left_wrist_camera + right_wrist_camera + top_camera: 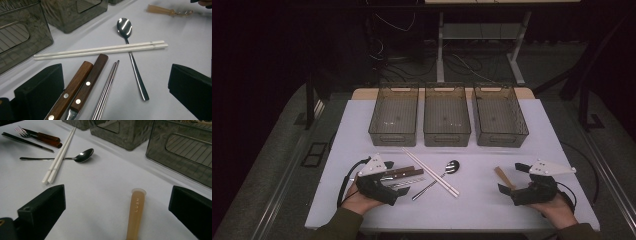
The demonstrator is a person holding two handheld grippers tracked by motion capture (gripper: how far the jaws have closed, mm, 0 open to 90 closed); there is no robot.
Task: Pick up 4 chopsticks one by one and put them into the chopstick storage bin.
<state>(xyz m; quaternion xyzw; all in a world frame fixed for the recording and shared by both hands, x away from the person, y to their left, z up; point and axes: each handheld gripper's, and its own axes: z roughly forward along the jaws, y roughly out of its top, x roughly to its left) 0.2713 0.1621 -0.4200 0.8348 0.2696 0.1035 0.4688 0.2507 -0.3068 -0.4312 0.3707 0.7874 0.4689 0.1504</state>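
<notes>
Cutlery lies on the white table (472,200). My left gripper (394,180) (116,76) rests at the near left, open, and two wooden-handled utensils (82,83) (402,173) and thin metal chopsticks (107,88) reach in between its jaws, untouched. Beyond them lie white chopsticks (100,51) (430,172) (58,157) across a metal spoon (126,28) (451,168) (83,155). At the near right my right gripper (511,178) (117,197) stands open around an amber-handled utensil (136,215) (502,176) (162,10) without touching it.
Three grey translucent bins (393,115) (447,116) (500,116) stand in a row at the back of the table, all with nothing in them. A desk frame and cables (452,60) are on the floor beyond.
</notes>
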